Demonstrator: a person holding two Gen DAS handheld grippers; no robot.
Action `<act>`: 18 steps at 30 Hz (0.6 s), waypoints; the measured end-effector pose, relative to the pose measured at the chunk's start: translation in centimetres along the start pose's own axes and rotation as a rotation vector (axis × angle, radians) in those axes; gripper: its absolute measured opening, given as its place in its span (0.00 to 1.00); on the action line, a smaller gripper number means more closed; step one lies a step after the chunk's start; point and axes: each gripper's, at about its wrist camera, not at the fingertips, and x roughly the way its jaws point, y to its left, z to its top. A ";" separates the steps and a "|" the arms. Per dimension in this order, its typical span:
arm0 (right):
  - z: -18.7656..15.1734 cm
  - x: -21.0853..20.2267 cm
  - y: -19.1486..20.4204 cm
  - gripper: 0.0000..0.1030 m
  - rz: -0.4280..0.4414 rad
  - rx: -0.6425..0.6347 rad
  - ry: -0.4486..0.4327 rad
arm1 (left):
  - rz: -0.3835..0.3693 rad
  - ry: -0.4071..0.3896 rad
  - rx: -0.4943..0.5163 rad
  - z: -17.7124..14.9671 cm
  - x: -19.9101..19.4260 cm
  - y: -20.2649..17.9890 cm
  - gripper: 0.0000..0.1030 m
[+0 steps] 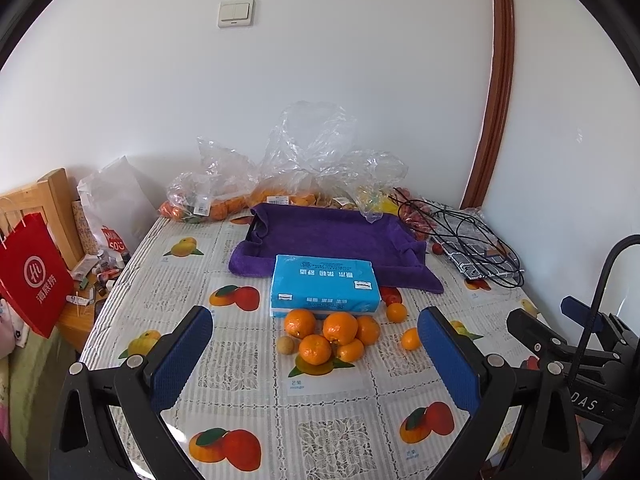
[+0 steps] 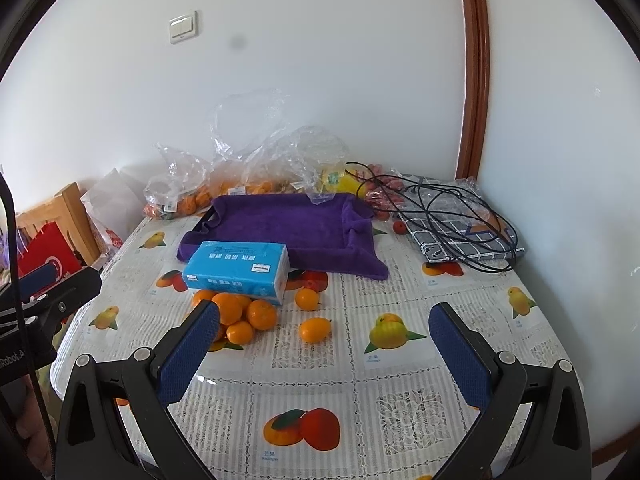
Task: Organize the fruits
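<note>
A heap of oranges (image 1: pixel 332 336) (image 2: pixel 244 312) lies on the fruit-print tablecloth in front of a blue tissue pack (image 1: pixel 325 286) (image 2: pixel 238 266). Two small kumquats (image 1: pixel 411 339) (image 2: pixel 316 329) sit to the right of the heap, and a brownish round fruit (image 1: pixel 287 345) to its left. Behind the pack stands a tray lined with a purple towel (image 1: pixel 332 240) (image 2: pixel 288 224), with nothing in it. My left gripper (image 1: pixel 316 332) is open, just short of the heap. My right gripper (image 2: pixel 324 312) is open and holds nothing, with the kumquats ahead between its fingers.
Clear plastic bags of oranges (image 1: pixel 224 200) and small red fruits (image 2: pixel 384 196) line the back wall. A black cable lies on a checked cloth (image 1: pixel 472 240) at the back right. A red paper bag (image 1: pixel 32 276) and a wooden chair stand beyond the table's left edge.
</note>
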 end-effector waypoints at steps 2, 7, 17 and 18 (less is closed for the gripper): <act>0.0 0.0 0.1 1.00 -0.004 -0.004 -0.001 | -0.003 0.001 -0.003 -0.1 0.0 0.0 1.00; 0.1 -0.1 0.1 1.00 0.002 0.001 0.000 | -0.003 -0.002 0.001 0.0 -0.2 0.0 1.00; 0.1 -0.1 0.3 1.00 0.000 -0.007 -0.001 | 0.001 0.000 -0.004 0.2 -0.4 0.1 1.00; 0.1 -0.1 0.3 1.00 0.002 -0.008 -0.001 | 0.003 0.001 -0.002 0.2 -0.3 0.1 1.00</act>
